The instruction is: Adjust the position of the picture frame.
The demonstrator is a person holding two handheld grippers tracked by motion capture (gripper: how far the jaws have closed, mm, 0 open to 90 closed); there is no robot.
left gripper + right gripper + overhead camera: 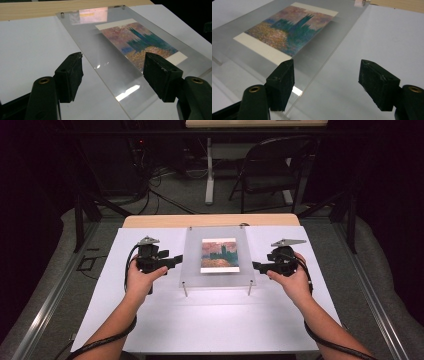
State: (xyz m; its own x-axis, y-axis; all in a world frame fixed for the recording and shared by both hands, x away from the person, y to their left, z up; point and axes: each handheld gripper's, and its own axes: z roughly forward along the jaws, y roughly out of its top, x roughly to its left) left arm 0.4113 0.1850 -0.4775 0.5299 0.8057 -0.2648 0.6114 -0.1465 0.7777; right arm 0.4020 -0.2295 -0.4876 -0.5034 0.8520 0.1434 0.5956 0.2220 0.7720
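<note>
Clear panel [218, 257] on standoffs: both grippers, nine [165, 261] and three o'clock [261, 266], jaws released; grip opposite edges evenly.

a lab: black curtains, a folding chair [270, 167], floor cables [150, 180] and a white-topped table [210, 315].

The right gripper [325, 85] is seen with its two black jaws held wide apart, and nothing is held between them. A clear plastic sheet [317, 60] is seen just past the jaws. Its edge runs between them. A picture card [287, 32] with pink, green and orange paint is laid flat at the sheet. White table cover [382, 37] is seen beside the sheet.
</note>
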